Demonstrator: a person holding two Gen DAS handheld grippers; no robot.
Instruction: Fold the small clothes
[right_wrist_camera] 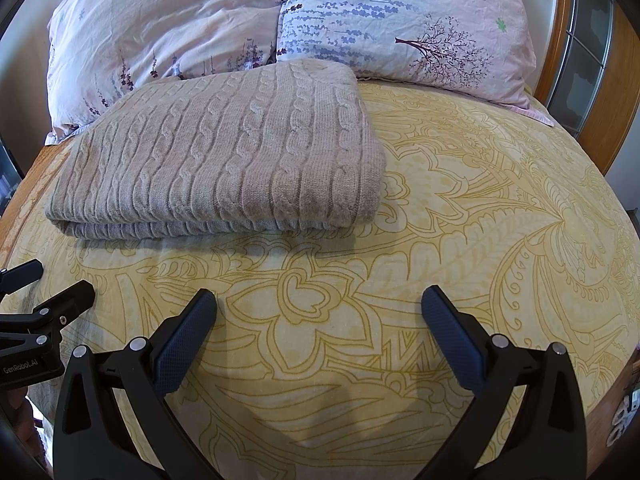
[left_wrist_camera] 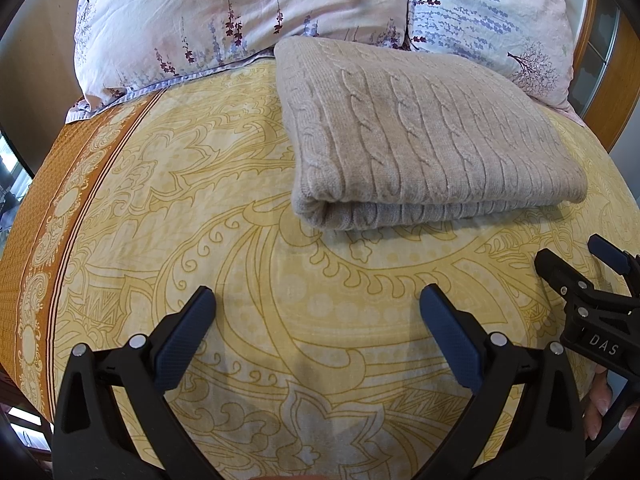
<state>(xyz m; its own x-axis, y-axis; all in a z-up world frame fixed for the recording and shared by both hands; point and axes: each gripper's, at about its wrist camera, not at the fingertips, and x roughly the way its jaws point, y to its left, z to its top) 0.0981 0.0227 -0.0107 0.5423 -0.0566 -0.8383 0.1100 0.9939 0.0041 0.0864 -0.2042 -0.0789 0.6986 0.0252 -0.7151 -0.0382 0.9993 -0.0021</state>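
Observation:
A beige cable-knit sweater (left_wrist_camera: 424, 136) lies folded into a thick rectangle on the yellow patterned bedsheet (left_wrist_camera: 224, 208), its folded edge facing me. It also shows in the right wrist view (right_wrist_camera: 224, 160). My left gripper (left_wrist_camera: 316, 300) is open and empty, hovering over the sheet short of the sweater. My right gripper (right_wrist_camera: 320, 300) is open and empty too, in front of the sweater's right half. The right gripper also shows at the left wrist view's right edge (left_wrist_camera: 576, 260). The left gripper shows at the right wrist view's left edge (right_wrist_camera: 44, 288).
Two floral pillows (left_wrist_camera: 240, 12) (right_wrist_camera: 404, 20) lean at the head of the bed behind the sweater. An orange border (left_wrist_camera: 52, 200) runs along the sheet's left side. A wooden headboard frame (right_wrist_camera: 568, 40) stands at the right.

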